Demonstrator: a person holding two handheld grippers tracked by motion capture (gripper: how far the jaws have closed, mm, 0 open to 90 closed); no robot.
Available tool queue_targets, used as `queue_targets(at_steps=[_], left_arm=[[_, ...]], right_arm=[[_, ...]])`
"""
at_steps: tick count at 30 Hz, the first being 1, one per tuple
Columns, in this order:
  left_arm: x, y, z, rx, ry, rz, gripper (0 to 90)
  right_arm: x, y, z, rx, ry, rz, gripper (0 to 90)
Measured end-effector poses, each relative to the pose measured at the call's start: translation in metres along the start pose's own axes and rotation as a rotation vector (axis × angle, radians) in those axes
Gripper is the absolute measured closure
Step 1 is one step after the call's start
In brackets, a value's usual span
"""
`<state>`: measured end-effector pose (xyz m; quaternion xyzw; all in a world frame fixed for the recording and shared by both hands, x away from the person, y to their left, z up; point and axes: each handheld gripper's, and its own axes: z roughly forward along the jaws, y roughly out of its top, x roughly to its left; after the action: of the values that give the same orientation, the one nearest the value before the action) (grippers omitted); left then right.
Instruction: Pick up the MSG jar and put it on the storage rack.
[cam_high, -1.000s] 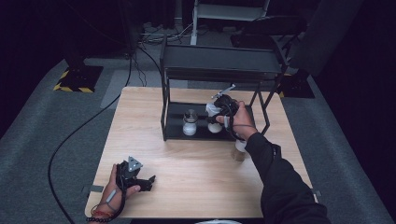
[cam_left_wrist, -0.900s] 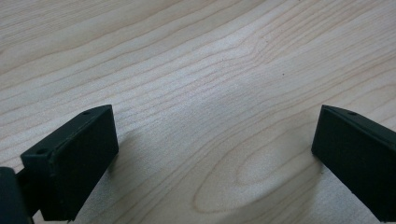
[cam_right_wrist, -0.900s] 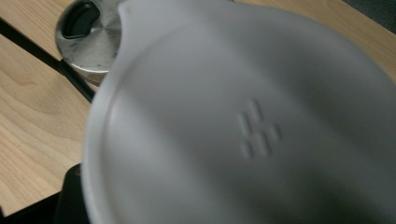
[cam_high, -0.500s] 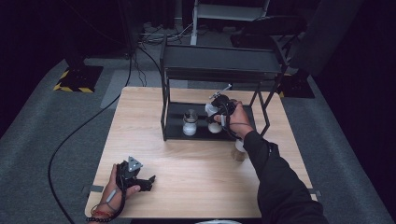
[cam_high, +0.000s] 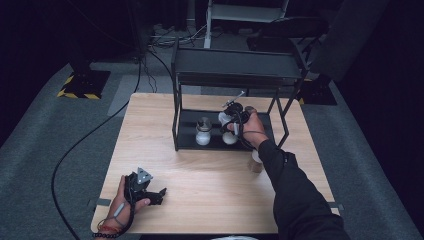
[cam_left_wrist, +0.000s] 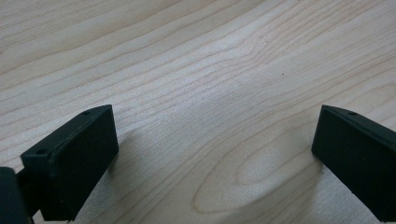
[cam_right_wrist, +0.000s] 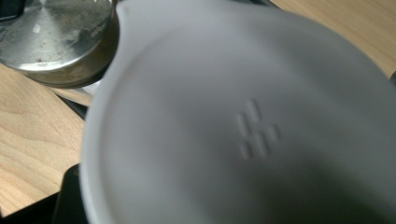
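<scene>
A white jar hangs over the lower shelf of a black metal rack, and my right gripper is shut on it. In the right gripper view its smooth white face, with a small embossed mark, sits very close to the camera. Beside it on the shelf stands a white jar with a metal lid, whose lid also appears in the right gripper view. Another white jar stands just below the held one. My left gripper rests on the wooden table near its front left, open, with only bare wood between its jaws.
A small tan object sits on the table beside the right forearm. The rack's top shelf overhangs the jars, and its legs stand left and right of them. A black cable runs across the grey floor on the left.
My right gripper has shifted slightly to the left with the white jar, staying over the rack's lower shelf. The left gripper has not moved.
</scene>
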<state>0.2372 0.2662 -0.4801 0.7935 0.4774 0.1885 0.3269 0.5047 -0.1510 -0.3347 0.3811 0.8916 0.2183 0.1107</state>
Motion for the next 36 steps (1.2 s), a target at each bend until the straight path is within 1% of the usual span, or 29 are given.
queue_targets(at_steps=[3, 7, 13, 15, 19, 22, 24, 28, 30, 36], left_arm=[[0.0, 0.0, 0.0, 0.0, 0.0, 0.0, 0.4], [0.0, 0.0, 0.0, 0.0, -0.001, 0.001, 0.4], [0.0, 0.0, 0.0, -0.001, -0.002, 0.003, 0.4], [0.001, 0.0, 0.0, 0.0, -0.002, 0.004, 0.4], [0.001, 0.0, 0.0, 0.001, -0.003, 0.004, 0.4], [0.001, 0.0, 0.0, 0.001, -0.004, 0.005, 0.4], [0.001, 0.0, 0.0, 0.002, -0.004, 0.006, 0.4], [0.001, 0.0, 0.0, 0.002, -0.004, 0.008, 0.4], [0.001, 0.0, 0.0, 0.002, -0.004, 0.007, 0.4], [0.001, 0.0, 0.0, 0.002, -0.004, 0.007, 0.4]], right_arm=[[-0.001, 0.002, 0.002, 0.004, 0.004, 0.006, 30.3], [0.0, 0.007, 0.005, 0.032, 0.01, -0.001, 30.3], [0.004, 0.012, 0.01, 0.05, -0.006, 0.0, 30.2], [0.004, 0.014, 0.011, 0.057, -0.009, 0.011, 30.2], [0.003, 0.016, 0.011, 0.052, -0.011, 0.039, 30.2], [0.005, 0.017, 0.012, 0.05, -0.029, 0.041, 30.2], [0.004, 0.018, 0.013, 0.051, -0.029, 0.057, 30.2], [0.004, 0.018, 0.016, 0.056, -0.033, 0.067, 30.2], [0.004, 0.019, 0.016, 0.055, -0.03, 0.085, 30.2], [0.005, 0.02, 0.016, 0.07, -0.029, 0.067, 30.1]])
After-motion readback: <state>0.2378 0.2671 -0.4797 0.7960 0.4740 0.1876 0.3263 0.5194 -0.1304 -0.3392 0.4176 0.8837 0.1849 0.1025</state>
